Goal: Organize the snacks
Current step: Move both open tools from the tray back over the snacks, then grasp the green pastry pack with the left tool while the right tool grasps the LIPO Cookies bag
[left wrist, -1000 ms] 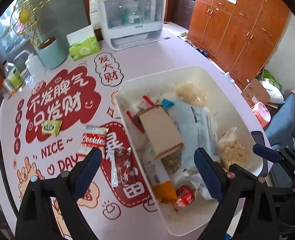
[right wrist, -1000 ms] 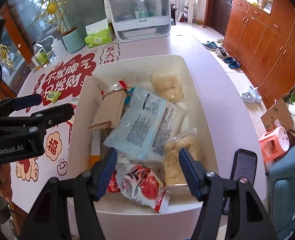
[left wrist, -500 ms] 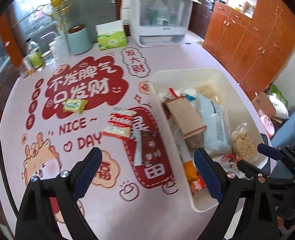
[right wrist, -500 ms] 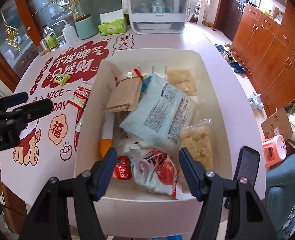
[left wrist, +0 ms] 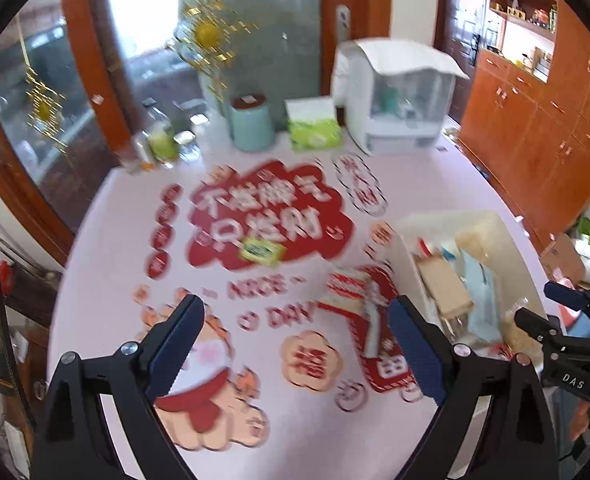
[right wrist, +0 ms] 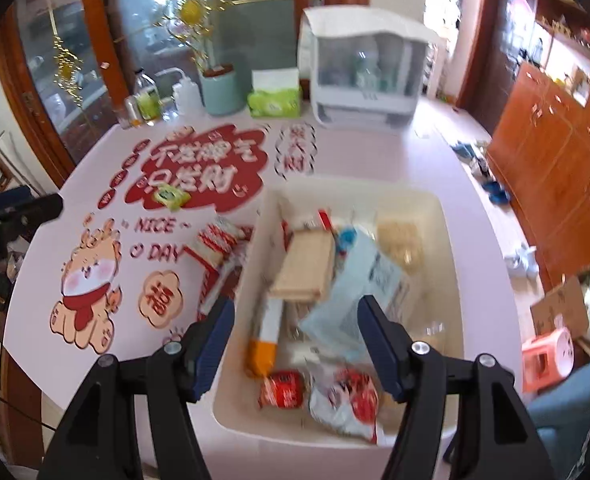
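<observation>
A white bin on the pink table holds several snacks: a brown paper packet, a pale blue bag, red packs. The bin also shows in the left wrist view. On the table left of it lie a red-and-white cookie pack, a clear wrapped stick and a small green pack. My right gripper is open and empty above the bin's near left side. My left gripper is open and empty above the table, left of the bin.
At the table's far edge stand a white dispenser box, a green tissue pack, a teal pot and bottles. Wooden cabinets line the right wall. An orange stool stands on the floor.
Both grippers have pulled back and up from the bin, and the views have tilted up. The left gripper has swung left over the table. Both stay open.
</observation>
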Demonstrator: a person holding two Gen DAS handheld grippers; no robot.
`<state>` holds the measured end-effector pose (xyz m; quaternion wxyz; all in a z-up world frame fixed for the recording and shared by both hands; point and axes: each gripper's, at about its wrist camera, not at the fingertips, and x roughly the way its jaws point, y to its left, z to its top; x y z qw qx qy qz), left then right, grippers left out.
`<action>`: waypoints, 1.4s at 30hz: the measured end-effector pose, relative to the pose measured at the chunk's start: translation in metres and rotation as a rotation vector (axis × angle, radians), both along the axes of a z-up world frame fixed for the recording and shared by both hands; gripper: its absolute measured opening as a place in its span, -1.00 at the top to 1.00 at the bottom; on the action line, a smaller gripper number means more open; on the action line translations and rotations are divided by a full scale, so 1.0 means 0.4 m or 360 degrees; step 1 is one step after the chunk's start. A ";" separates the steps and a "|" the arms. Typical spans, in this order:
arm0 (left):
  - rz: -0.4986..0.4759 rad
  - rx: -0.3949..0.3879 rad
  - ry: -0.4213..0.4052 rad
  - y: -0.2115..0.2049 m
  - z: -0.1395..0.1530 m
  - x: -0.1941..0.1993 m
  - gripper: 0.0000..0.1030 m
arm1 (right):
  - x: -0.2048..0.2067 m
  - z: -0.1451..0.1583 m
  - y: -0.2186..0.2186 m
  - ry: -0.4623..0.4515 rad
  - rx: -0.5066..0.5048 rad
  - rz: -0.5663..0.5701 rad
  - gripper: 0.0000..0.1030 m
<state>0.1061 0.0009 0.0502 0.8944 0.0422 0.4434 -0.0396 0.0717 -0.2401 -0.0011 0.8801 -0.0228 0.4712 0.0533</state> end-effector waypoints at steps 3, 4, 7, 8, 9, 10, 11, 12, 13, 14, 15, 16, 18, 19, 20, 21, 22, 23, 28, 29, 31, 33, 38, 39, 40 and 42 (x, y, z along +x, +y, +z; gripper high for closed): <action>0.0014 0.0084 -0.0036 0.041 0.040 0.012 -0.81 | 0.036 0.020 0.029 -0.0016 0.0020 0.0043 -0.25; 0.0009 0.0127 -0.0057 0.057 0.055 0.018 -0.81 | 0.053 0.023 0.042 -0.0015 0.0025 0.0056 -0.25; -0.0015 0.0228 -0.0103 0.096 0.086 0.041 -0.81 | 0.109 0.030 0.090 -0.0011 0.0011 0.0054 -0.25; -0.0027 0.0262 -0.0119 0.114 0.098 0.056 -0.81 | 0.122 0.031 0.102 -0.0006 0.0015 0.0055 -0.25; -0.0032 0.0279 -0.0128 0.125 0.106 0.066 -0.82 | 0.142 0.036 0.119 0.0004 0.0030 0.0065 -0.25; -0.0039 0.0295 -0.0138 0.139 0.115 0.082 -0.87 | 0.162 0.040 0.136 0.0017 0.0042 0.0079 -0.25; -0.0047 0.0306 -0.0146 0.152 0.123 0.099 -0.90 | 0.181 0.042 0.151 0.0030 0.0041 0.0088 -0.25; -0.0055 0.0310 -0.0154 0.162 0.127 0.116 -0.94 | 0.202 0.043 0.167 0.0043 0.0032 0.0093 -0.25; -0.0067 0.0312 -0.0160 0.171 0.127 0.137 -0.95 | 0.224 0.043 0.182 0.0057 0.0021 0.0096 -0.25; -0.0085 0.0313 -0.0155 0.179 0.123 0.162 -0.96 | 0.248 0.043 0.196 0.0073 0.0015 0.0099 -0.25; -0.0104 0.0313 -0.0142 0.186 0.113 0.190 -0.96 | 0.269 0.040 0.205 0.0093 0.0015 0.0097 -0.25; -0.0120 0.0311 -0.0124 0.191 0.100 0.217 -0.96 | 0.285 0.036 0.210 0.0112 0.0024 0.0089 -0.25; -0.0152 0.0297 -0.0072 0.194 0.064 0.271 -0.96 | 0.320 0.019 0.221 0.0164 0.0069 0.0071 -0.25; -0.0170 0.0281 -0.0027 0.197 0.035 0.302 -0.96 | 0.338 0.003 0.228 0.0205 0.0095 0.0052 -0.25; -0.0183 0.0266 0.0010 0.198 0.008 0.326 -0.96 | 0.353 -0.016 0.235 0.0243 0.0113 0.0029 -0.25; -0.0194 0.0247 0.0052 0.199 -0.021 0.352 -0.96 | 0.368 -0.036 0.242 0.0280 0.0136 0.0006 -0.25; -0.0210 0.0230 0.0102 0.200 -0.057 0.380 -0.96 | 0.383 -0.061 0.249 0.0320 0.0156 -0.0019 -0.25; -0.0227 0.0220 0.0159 0.200 -0.099 0.411 -0.96 | 0.395 -0.085 0.256 0.0358 0.0165 -0.0048 -0.25; -0.0295 0.0189 0.0366 0.186 -0.290 0.501 -0.96 | 0.442 -0.229 0.294 0.0553 0.0225 -0.0197 -0.25; -0.0316 0.0173 0.0404 0.181 -0.329 0.514 -0.96 | 0.448 -0.255 0.301 0.0581 0.0224 -0.0219 -0.25; -0.0350 0.0140 0.0466 0.169 -0.393 0.532 -0.96 | 0.457 -0.308 0.317 0.0636 0.0202 -0.0277 -0.25; -0.0384 0.0117 0.0522 0.154 -0.453 0.548 -0.96 | 0.463 -0.352 0.326 0.0691 0.0188 -0.0334 -0.25; -0.0424 0.0081 0.0578 0.130 -0.554 0.579 -0.96 | 0.470 -0.428 0.316 0.0730 0.0160 -0.0522 -0.25; -0.0425 0.0071 0.0585 0.128 -0.568 0.584 -0.96 | 0.472 -0.439 0.313 0.0734 0.0163 -0.0555 -0.25; -0.0427 0.0062 0.0588 0.129 -0.576 0.588 -0.96 | 0.474 -0.451 0.310 0.0743 0.0164 -0.0590 -0.25; -0.0419 0.0067 0.0575 0.131 -0.595 0.595 -0.96 | 0.482 -0.472 0.308 0.0776 0.0166 -0.0628 -0.25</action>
